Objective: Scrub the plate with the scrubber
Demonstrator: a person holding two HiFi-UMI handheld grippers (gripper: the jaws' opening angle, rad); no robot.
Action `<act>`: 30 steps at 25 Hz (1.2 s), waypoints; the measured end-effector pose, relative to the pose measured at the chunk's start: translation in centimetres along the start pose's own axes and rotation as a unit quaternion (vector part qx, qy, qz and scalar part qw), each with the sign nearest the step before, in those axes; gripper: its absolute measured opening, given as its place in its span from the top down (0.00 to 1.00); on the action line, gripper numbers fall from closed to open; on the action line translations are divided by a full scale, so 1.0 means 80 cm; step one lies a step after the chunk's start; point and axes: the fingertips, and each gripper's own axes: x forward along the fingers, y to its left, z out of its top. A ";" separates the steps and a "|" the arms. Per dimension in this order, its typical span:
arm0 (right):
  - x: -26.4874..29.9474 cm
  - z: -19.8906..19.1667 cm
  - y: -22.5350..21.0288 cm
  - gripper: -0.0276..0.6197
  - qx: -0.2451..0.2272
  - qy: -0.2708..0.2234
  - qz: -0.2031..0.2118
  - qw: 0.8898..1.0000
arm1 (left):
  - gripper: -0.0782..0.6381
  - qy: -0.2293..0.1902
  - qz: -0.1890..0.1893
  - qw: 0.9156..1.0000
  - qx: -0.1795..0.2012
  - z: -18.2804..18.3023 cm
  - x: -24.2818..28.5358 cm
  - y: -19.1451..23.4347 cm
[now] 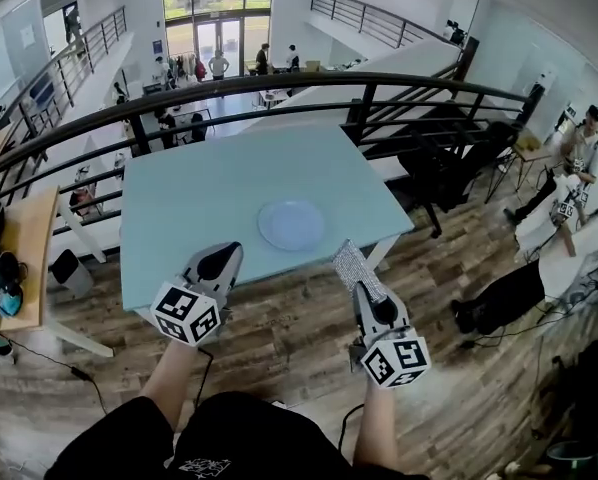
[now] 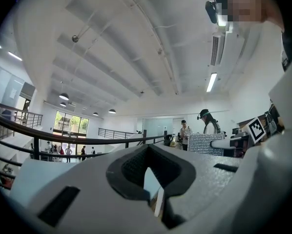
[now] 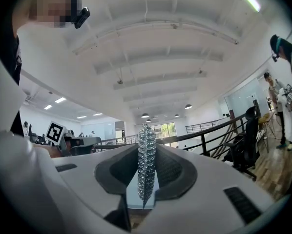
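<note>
**Table** – pale blue-green rectangular tabletop, set against a dark metal railing with a wooden floor on the near side. It carries the plate and nothing else that can be made out.

**Plate** – round, shallow, pale blue plate. It lies flat near the middle of the table, towards the near edge. Its surface is bare, with no food, water or foam visible.

**Left gripper** – white hand-held two-jaw gripper with a marker cube at its rear. It is held over the near table edge, to the near-left of the plate. The dark pads meet at the tips with nothing between them. It is clear of the plate.

**Right gripper** – matching white gripper, held over the floor just off the near table edge. Its jaws are clamped on the scrubber.

**Scrubber** – flat silvery metallic mesh scrubber, gripped at its near end, with most of its length standing out beyond the jaws. Its long axis runs forward and slightly left. Its own gripper view shows it edge-on and upright.

**Governing relation** – the plate lies ahead and to the left of the scrubber's free end, near but apart. The height between them cannot be judged. The right gripper is the closer one. By my reading, scrubbing has not begun, and the next move calls for a short reach forward-left and down.
</note>
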 end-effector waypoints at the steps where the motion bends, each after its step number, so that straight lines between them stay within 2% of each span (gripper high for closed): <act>1: -0.004 0.001 -0.002 0.83 0.001 -0.001 0.000 1.000 | 0.88 0.001 -0.001 1.000 0.001 0.000 0.001 -0.005; 12: -0.018 -0.008 -0.017 0.83 0.004 0.004 0.009 1.000 | 0.88 0.011 0.007 1.000 0.012 -0.012 0.001 -0.027; 19: -0.003 -0.019 -0.021 0.83 0.021 0.006 0.013 1.000 | 0.88 0.011 -0.004 1.000 -0.006 -0.022 0.019 -0.016; 24: 0.021 -0.032 -0.036 0.83 0.030 0.012 0.010 0.999 | 0.88 0.022 -0.005 1.000 -0.018 -0.044 0.042 0.007; 30: 0.089 -0.052 -0.051 0.83 0.022 0.029 0.012 0.999 | 0.88 0.032 -0.002 0.999 -0.025 -0.066 0.087 0.063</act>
